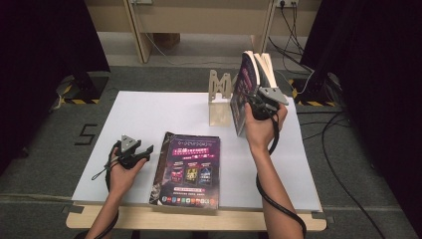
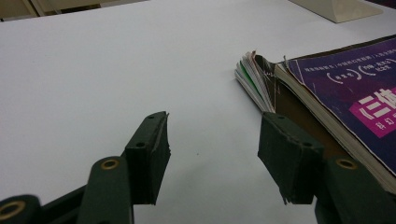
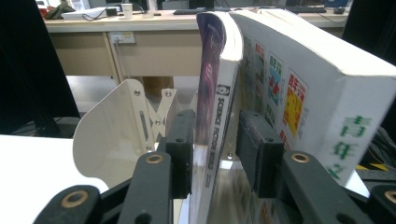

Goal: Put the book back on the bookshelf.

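Table top (image 1: 149, 109): white sheet laid over a wooden board whose edge shows at the near side.
Floor (image 1: 45, 149): grey carpet with a black mark left of the table.
Background desk (image 3: 140, 44): wooden, with a wall socket on its front.
Cables (image 1: 293, 30): black, trailing at far right.

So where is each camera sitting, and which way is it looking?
High view: above the person's side, looking forward and down at the white table; both forearms, left gripper, right gripper.
Left gripper view: rides the left gripper, looking along open jaws at the flat purple book.
Right gripper view: rides the right gripper, jaws around the standing purple book.
Shared: both books show from above too.
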{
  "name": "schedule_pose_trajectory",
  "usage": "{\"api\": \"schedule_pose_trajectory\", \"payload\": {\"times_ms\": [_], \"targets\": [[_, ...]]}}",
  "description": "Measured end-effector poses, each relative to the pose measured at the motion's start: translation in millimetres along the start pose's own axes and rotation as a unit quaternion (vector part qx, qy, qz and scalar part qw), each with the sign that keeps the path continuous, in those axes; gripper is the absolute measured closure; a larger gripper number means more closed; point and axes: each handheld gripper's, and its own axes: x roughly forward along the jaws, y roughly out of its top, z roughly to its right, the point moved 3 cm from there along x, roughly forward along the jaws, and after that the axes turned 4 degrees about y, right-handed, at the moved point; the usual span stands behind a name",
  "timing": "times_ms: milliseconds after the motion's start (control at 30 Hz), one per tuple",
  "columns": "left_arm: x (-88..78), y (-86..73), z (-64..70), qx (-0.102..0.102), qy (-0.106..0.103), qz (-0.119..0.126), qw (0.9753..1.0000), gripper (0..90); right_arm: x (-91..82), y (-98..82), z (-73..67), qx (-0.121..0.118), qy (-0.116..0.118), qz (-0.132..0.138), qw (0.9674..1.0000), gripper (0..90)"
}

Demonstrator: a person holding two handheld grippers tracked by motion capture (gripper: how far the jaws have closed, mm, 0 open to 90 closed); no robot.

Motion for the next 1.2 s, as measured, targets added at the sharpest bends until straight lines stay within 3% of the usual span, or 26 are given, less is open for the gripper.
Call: {"api": "schedule_pose_trajectory", "payload": {"times_ms": [333,467,733,867,1200], "targets": [[-1.4,0.1,-2.5,-0.015,-0.001,0.007,0.9999,42.5,-14.6,-10.4,-0.6,0.006,0.018,-0.021,0.9996,66.3],[-1.6,0.4,-0.7,-0.018,-0.004,-0.003,0.9998,42.2,-20.6,-17.1,0.1,0.01,0.029,-0.039,0.9988,66.0],[-6.5,11.4,14.3,-0.016,-0.032,-0.005,0.9993,42.1,-27.2,-36.0,-0.5,0.018,0.046,-0.058,0.9971,66.0],[-11.4,15.9,18.9,-0.026,-0.05,0.0,0.9984,43.4,-27.6,-48.1,0.6,0.023,0.051,-0.071,0.9959,65.7],[-5.4,22.5,37.2,-0.047,-0.099,-0.013,0.9938,47.0,-22.6,-71.4,-7.7,0.026,0.068,-0.104,0.992,65.3]]}}
